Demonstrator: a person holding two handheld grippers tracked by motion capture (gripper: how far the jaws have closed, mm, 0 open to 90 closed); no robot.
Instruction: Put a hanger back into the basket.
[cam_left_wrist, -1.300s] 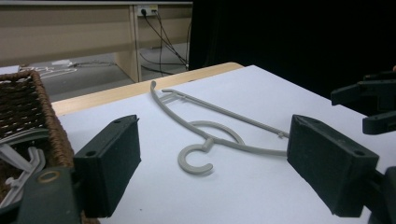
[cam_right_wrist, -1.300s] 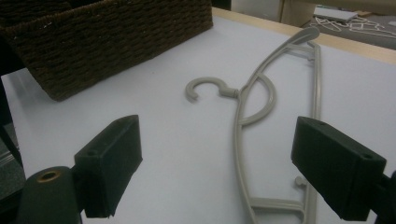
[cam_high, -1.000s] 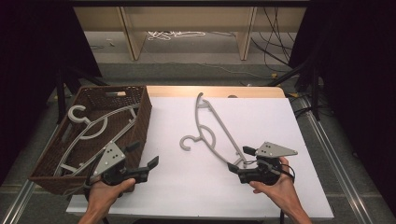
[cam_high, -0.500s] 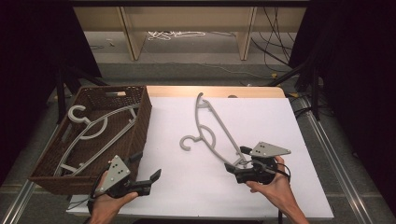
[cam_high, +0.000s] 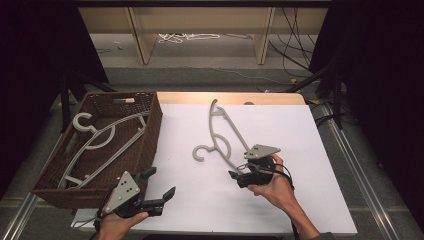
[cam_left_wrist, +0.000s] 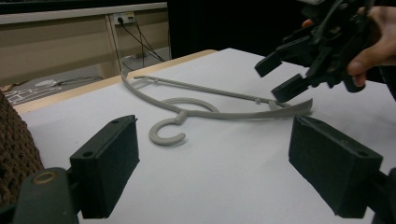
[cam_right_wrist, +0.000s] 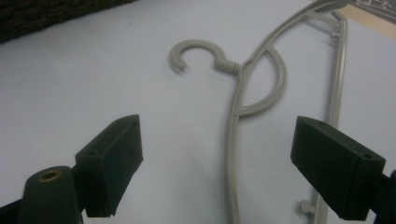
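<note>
A grey plastic hanger (cam_high: 222, 135) lies flat on the white table top, hook pointing left. My right gripper (cam_high: 239, 171) hovers open at its near end; in the right gripper view the hanger (cam_right_wrist: 243, 93) runs up between the wide-apart jaws of the right gripper (cam_right_wrist: 231, 163). My left gripper (cam_high: 161, 182) is open near the front edge beside the basket, with nothing in it. In the left gripper view its jaws (cam_left_wrist: 210, 163) face the hanger (cam_left_wrist: 205, 109), and the right gripper (cam_left_wrist: 280, 77) shows just above the hanger's far end.
A brown wicker basket (cam_high: 50, 180) stands at the left of the table and holds two more grey hangers (cam_high: 100, 140). The white sheet (cam_high: 300, 130) covers most of the table. Wooden furniture legs and cables lie on the floor beyond.
My left gripper has drawn back from the basket's front corner toward the table's front edge and turned right. The right gripper has edged left, closer to the hanger's near end.
</note>
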